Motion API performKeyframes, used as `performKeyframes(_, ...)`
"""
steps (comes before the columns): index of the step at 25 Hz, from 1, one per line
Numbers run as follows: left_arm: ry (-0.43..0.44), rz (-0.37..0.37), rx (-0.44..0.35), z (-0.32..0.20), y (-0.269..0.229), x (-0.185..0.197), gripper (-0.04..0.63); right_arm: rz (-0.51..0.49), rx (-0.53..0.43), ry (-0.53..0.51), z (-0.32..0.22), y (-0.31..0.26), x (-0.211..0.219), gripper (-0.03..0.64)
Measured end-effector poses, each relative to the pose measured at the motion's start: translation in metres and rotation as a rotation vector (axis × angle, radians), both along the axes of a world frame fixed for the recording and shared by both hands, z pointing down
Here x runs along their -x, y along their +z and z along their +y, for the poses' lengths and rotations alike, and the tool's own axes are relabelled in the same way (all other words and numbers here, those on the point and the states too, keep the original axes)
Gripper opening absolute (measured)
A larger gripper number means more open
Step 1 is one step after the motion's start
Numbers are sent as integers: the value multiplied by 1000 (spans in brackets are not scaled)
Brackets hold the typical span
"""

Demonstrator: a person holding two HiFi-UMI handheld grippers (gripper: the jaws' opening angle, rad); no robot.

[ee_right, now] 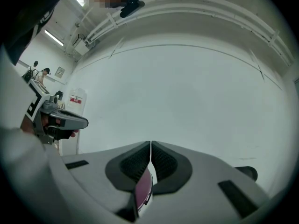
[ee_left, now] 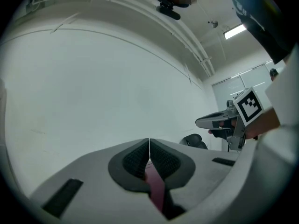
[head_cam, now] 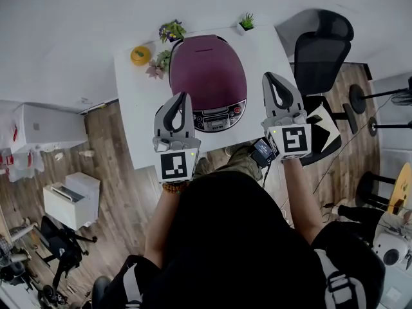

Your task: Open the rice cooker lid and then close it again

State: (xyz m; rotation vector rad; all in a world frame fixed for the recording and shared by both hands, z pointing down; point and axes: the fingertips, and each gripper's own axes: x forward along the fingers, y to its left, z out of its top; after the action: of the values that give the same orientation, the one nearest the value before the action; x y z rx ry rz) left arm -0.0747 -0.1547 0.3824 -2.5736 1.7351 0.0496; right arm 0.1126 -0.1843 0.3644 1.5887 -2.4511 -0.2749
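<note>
A maroon rice cooker (head_cam: 208, 76) with a silver control panel at its front stands on the white table (head_cam: 138, 102), its lid down. My left gripper (head_cam: 180, 99) hovers at the cooker's front left, jaws shut with nothing between them. At the cooker's right side my right gripper (head_cam: 270, 80) is likewise shut and empty. In the left gripper view only a sliver of the maroon cooker (ee_left: 155, 181) shows below the closed left gripper (ee_left: 149, 146). The right gripper view gives the same: a strip of maroon cooker (ee_right: 144, 186) under the closed right gripper (ee_right: 151, 148).
Small potted plants (head_cam: 171, 30) and a yellow object (head_cam: 140, 55) sit at the table's back. A black office chair (head_cam: 322, 50) stands right of the table. A white cabinet (head_cam: 74, 198) and clutter lie on the wooden floor at left.
</note>
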Motion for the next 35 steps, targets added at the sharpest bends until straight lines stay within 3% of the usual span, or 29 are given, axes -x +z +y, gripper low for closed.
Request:
performKeyframes(5,-2,-13,8,-8,2,7,26,25,-30,-55,-1,-7,16,31)
performKeyframes(12,30,-71,79,-15,22,8,27,-25,-2,-75,-4,3,34,31)
performKeyframes(17,86,-94,153,-18,45,-2,28,-45,73,-110,2,29,51,31)
performKeyframes(28,201,-185,330,-11,106,-27,28,37,276,-173,21,106,76,31)
performKeyframes(35,263,-224,401,-3,134,-43,28,58,379,-217,33,140,83,31)
